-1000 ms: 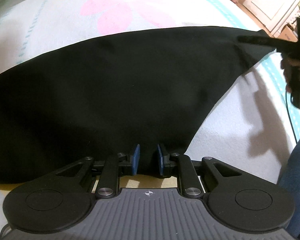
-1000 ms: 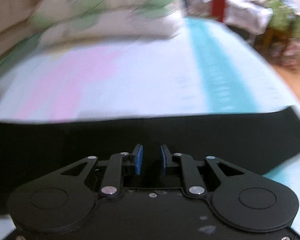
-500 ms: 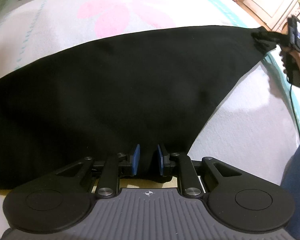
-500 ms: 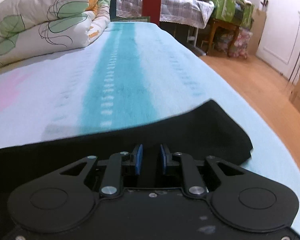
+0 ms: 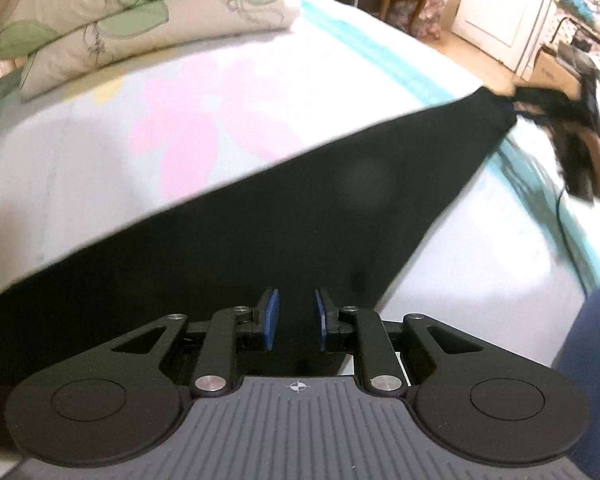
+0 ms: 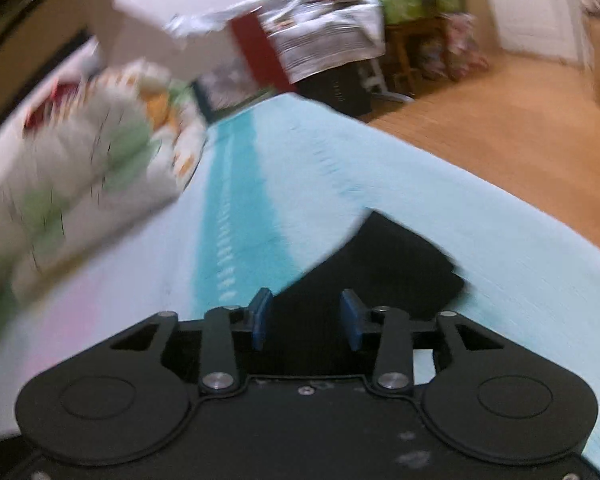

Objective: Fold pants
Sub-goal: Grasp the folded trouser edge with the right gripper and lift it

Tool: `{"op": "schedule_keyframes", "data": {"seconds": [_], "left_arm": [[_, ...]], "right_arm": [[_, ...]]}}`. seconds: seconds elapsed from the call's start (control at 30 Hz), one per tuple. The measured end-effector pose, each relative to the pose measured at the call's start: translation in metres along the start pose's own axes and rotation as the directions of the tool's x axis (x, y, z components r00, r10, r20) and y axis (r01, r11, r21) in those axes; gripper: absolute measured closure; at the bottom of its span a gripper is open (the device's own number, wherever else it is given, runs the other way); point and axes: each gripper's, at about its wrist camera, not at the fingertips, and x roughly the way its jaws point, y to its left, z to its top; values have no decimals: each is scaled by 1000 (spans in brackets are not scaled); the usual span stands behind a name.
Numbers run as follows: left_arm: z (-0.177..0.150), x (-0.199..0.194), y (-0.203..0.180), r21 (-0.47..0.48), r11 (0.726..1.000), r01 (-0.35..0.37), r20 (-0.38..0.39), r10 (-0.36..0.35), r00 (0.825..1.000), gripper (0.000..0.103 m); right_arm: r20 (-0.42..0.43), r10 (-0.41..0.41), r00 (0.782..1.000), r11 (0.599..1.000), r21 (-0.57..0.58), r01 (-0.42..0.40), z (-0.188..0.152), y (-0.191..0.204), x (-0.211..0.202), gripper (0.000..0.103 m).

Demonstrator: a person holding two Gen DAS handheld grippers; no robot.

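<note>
Black pants [image 5: 260, 232] lie spread across the bed, stretched from my left gripper to the far right corner. My left gripper [image 5: 296, 320] is shut on the near edge of the pants, the cloth running between its blue pads. In the left wrist view the right gripper [image 5: 576, 136] sits at the pants' far corner near the bed's right edge. In the right wrist view the right gripper [image 6: 305, 320] stands with jaws parted over the pants corner [image 6: 384, 264], which lies flat on the sheet.
The bed sheet [image 5: 140, 148] is pale with a pink flower and a teal stripe [image 6: 240, 220]. A folded quilt with green leaves [image 5: 132, 20] lies at the head. Wooden floor [image 6: 500, 128], furniture and a white door [image 5: 500, 0] stand beyond the bed's right edge.
The right gripper's jaws have parted and it has tilted, letting go of the pants corner. The left gripper has tilted up, still gripping; the quilt now shows.
</note>
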Motion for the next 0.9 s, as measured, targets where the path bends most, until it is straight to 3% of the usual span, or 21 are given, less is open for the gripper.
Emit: {"op": "schedule_keyframes", "data": {"seconds": [0.13,0.27,0.53,0.9], "left_arm": [[29,15,-26,60,998,-28,13,27,1000,84],[51,36,-53,108,994,-28,12,27,1000,84],[78,70,-81,125,992,11,12,-13,1000,84],[111,116,-93,-47,997,58,-6,-58,998,84]], "right_arm": [[-10,-17,1000,977,213,18,-8,-48,-19,55],[-12,22,1000,942,337,-16,-17,-75,-18,55],[15,70,997,914,400,-70,-3,-83,9,53],[17,96,995,916,391,-95,11,-82,28,55]]}}
